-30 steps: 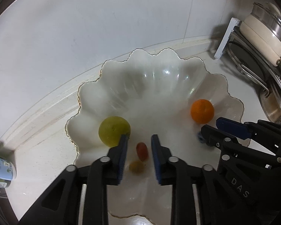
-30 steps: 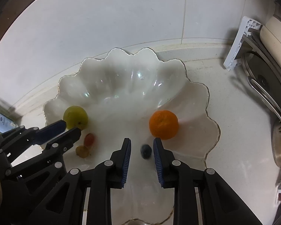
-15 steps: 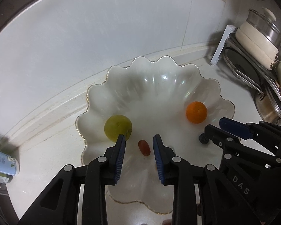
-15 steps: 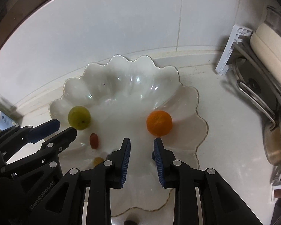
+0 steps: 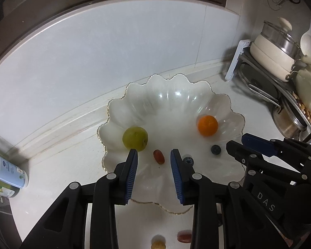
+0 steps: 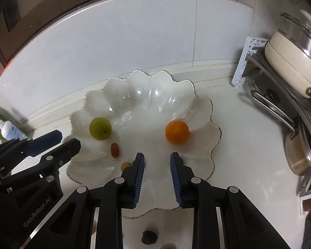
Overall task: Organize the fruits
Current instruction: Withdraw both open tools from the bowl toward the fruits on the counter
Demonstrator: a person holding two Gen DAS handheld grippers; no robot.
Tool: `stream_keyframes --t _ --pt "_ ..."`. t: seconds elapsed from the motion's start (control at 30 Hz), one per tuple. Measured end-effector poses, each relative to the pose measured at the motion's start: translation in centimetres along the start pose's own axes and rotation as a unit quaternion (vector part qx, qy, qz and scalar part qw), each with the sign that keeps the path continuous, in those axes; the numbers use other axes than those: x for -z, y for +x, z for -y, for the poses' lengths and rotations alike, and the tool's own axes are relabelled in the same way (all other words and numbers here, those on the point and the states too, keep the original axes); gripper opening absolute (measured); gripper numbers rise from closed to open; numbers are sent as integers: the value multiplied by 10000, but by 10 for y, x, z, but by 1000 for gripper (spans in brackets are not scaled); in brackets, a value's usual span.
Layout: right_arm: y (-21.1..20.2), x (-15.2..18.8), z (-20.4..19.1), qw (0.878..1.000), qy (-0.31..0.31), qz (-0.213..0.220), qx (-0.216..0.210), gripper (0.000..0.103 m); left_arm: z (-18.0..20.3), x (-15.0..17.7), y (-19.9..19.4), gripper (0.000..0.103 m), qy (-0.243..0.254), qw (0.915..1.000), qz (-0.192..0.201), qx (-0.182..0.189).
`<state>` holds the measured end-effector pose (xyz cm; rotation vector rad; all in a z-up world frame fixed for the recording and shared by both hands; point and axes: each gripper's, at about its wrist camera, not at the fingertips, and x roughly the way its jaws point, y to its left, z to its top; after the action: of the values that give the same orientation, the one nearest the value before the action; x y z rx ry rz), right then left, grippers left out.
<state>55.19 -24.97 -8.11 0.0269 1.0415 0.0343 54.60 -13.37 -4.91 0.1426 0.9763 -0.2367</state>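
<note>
A white scalloped bowl (image 5: 172, 103) (image 6: 138, 95) sits on the counter by the wall. In it lie a green fruit (image 5: 135, 138) (image 6: 100, 128), an orange (image 5: 207, 125) (image 6: 177, 132), a small red fruit (image 5: 158, 156) (image 6: 115, 150), two blueberries (image 5: 215, 149) (image 5: 188, 161) and a small yellow fruit (image 6: 125, 165). My left gripper (image 5: 154, 161) is open and empty above the bowl's near side, over the red fruit. My right gripper (image 6: 157, 165) is open and empty, short of the orange.
On the counter in front of the bowl lie a yellow fruit (image 5: 157, 244), a red fruit (image 5: 184, 237) and a dark fruit (image 6: 149, 236). A rack with a pot and pans (image 5: 279, 58) (image 6: 290, 47) stands at the right. Bottles (image 5: 8, 171) stand at the left.
Both grippers have pulled back and up from the bowl, staying open. Each left small fruit behind in the bowl. More of the counter and wall shows now.
</note>
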Motion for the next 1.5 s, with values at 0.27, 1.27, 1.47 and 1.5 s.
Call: stream_keyframes --t 0.27,1.27,1.47,1.5 --pt "-24 9 -5 9996 -53 268 80 27 -1 8 -21 33 -25 9998 195 -8" --pt "-103 71 -11 9942 54 1063 137 27 17 66 -106 37 279 9933 1118 94" --pt "-115 83 -15 9929 50 1178 151 27 19 79 -117 37 293 9916 1254 94" --pt "-117 86 -15 9927 61 1198 151 27 19 82 -119 37 292 9913 1280 70"
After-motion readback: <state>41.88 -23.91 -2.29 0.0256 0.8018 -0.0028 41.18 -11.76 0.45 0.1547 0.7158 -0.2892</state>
